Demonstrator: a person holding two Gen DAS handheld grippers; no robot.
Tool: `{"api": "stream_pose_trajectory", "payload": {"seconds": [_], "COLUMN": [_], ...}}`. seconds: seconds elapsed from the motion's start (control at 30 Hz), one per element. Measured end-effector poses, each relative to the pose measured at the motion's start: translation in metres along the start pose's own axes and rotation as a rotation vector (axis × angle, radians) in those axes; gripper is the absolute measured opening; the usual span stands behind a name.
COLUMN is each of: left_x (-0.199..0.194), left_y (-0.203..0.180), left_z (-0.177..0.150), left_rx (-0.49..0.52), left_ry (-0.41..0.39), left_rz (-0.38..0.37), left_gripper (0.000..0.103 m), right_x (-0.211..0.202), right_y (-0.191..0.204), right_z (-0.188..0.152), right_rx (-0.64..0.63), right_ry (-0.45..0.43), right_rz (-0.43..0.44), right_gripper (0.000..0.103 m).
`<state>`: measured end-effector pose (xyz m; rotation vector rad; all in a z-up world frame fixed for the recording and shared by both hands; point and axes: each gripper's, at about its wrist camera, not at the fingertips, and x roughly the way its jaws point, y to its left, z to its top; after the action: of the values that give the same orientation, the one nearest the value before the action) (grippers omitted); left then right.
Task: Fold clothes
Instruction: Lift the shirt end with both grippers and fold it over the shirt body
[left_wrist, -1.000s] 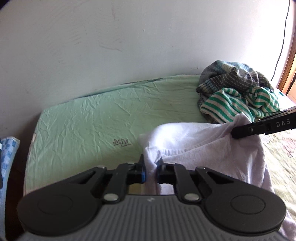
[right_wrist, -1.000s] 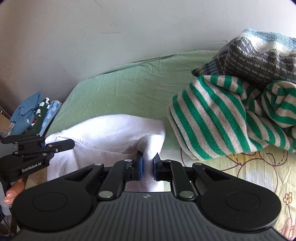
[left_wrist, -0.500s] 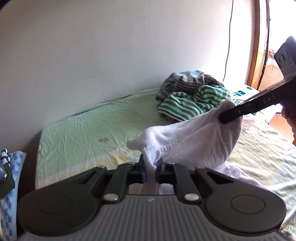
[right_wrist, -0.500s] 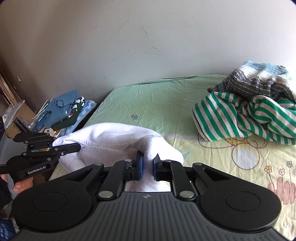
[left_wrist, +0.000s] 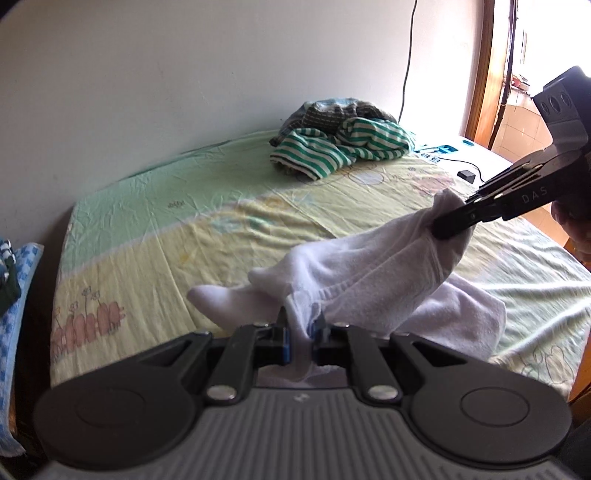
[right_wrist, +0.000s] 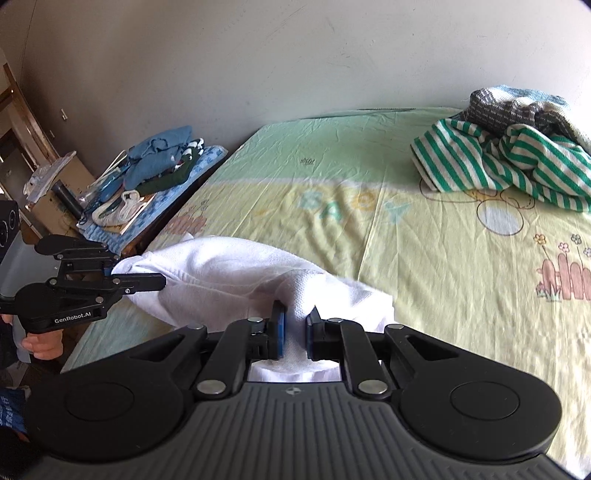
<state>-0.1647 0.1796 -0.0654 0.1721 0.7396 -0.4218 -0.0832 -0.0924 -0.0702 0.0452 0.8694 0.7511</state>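
1. A bed (right_wrist: 332, 177) with a green and yellow printed sheet was seen against a plain pale wall (right_wrist: 258, 55).
2. At the far left, beside the bed, a pile of blue and dark clothes (right_wrist: 162, 158) was stacked on a blue checked cloth.
3. The left gripper (left_wrist: 300, 328) was clamped on one edge of a white garment (left_wrist: 369, 273).
4. The garment was held stretched above the near part of the sheet.
5. The right gripper (right_wrist: 295, 325) was closed on another edge of the same garment.
6. At the far right, a green striped top (right_wrist: 509, 162) lay crumpled with a grey knit piece (right_wrist: 517, 107) touching it.
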Motion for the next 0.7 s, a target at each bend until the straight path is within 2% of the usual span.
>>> {"api": "stream_pose_trajectory", "payload": {"seconds": [0.2,0.43,0.57,0.7], "left_x": [-0.003,-0.006,-0.015,-0.022], "left_y": [-0.028,-0.043,-0.052,-0.058], "left_z": [-0.029,-0.047,-0.048,-0.048], "left_rx": [0.05,0.053,0.064,0.058], "left_ry": [0.053,0.053,0.037,0.031], "left_rz": [0.03,0.071,0.079,0.044], "left_gripper": [0.01,0.011,0.01,0.01], "right_x": [0.001,-0.002,-0.009,-0.021], "right_y": [0.003,0.022,0.025,0.023], "right_z": [-0.033,-0.065,-0.071,-0.07], "right_rx": [-0.027,-0.137,-0.16,-0.164], "right_ry": [0.059,0.091,0.06,0.044], "right_rz": [0.01,-0.014,-0.027,-0.023], "right_gripper": [0.012,0.013,0.012,0.012]}}
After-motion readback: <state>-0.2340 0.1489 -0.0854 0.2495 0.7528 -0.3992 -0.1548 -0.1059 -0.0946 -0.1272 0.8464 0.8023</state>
